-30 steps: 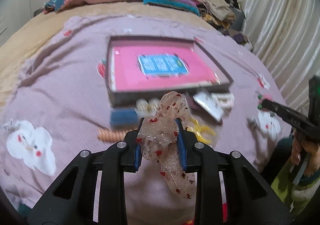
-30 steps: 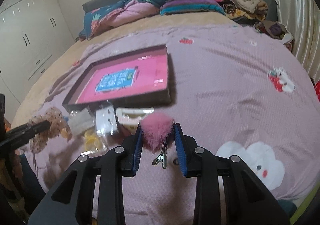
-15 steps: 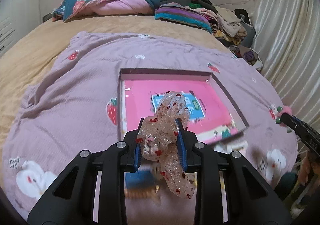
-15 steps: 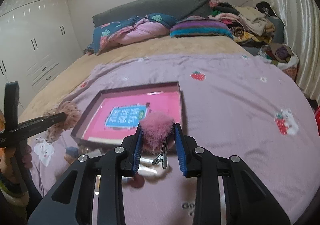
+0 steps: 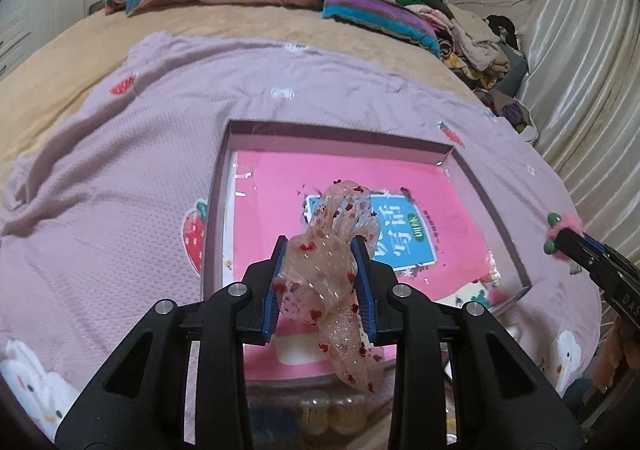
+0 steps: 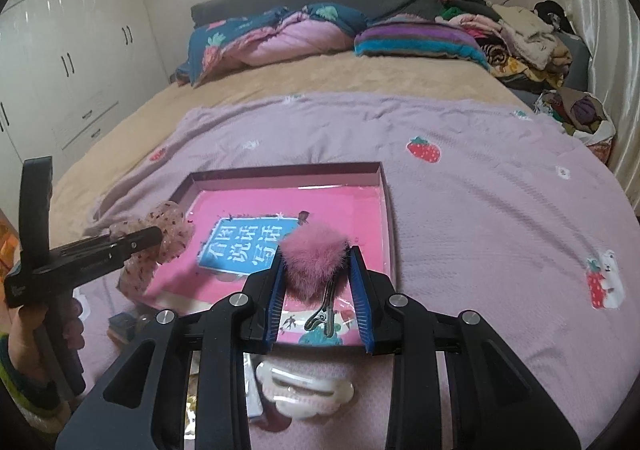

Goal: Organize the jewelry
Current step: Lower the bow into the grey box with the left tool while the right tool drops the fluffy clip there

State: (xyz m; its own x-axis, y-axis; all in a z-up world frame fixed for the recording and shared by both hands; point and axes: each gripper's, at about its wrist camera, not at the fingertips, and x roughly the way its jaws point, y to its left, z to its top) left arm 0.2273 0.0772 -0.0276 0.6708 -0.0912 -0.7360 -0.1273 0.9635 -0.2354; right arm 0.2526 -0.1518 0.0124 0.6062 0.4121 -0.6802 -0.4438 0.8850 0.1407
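Observation:
A shallow box (image 5: pixel 216 210) with a pink floor and blue label lies open on the lilac blanket; it also shows in the right wrist view (image 6: pixel 386 210). My left gripper (image 5: pixel 320 250) is shut on a translucent pink scrunchie with red specks (image 5: pixel 332 250), held above the box's near part. It shows from the side in the right wrist view (image 6: pixel 168 234). My right gripper (image 6: pixel 318 262) is shut on a fluffy pink pom-pom hair clip (image 6: pixel 314 262), its metal clip hanging below, over the box's near right corner. Its tip shows in the left wrist view (image 5: pixel 560 234).
Loose items lie on the blanket in front of the box: a white claw clip (image 6: pixel 306 390), small packets (image 6: pixel 252 394) and a pair of pale round pieces (image 5: pixel 332 414). Bedding (image 6: pixel 280 38) and a clothes pile (image 6: pixel 520 38) sit at the far end; curtains (image 5: pixel 592 70) hang on the right.
Both grippers have moved forward from the loose items in front of the box to above the box, each keeping its hold. The box looks larger and closer.

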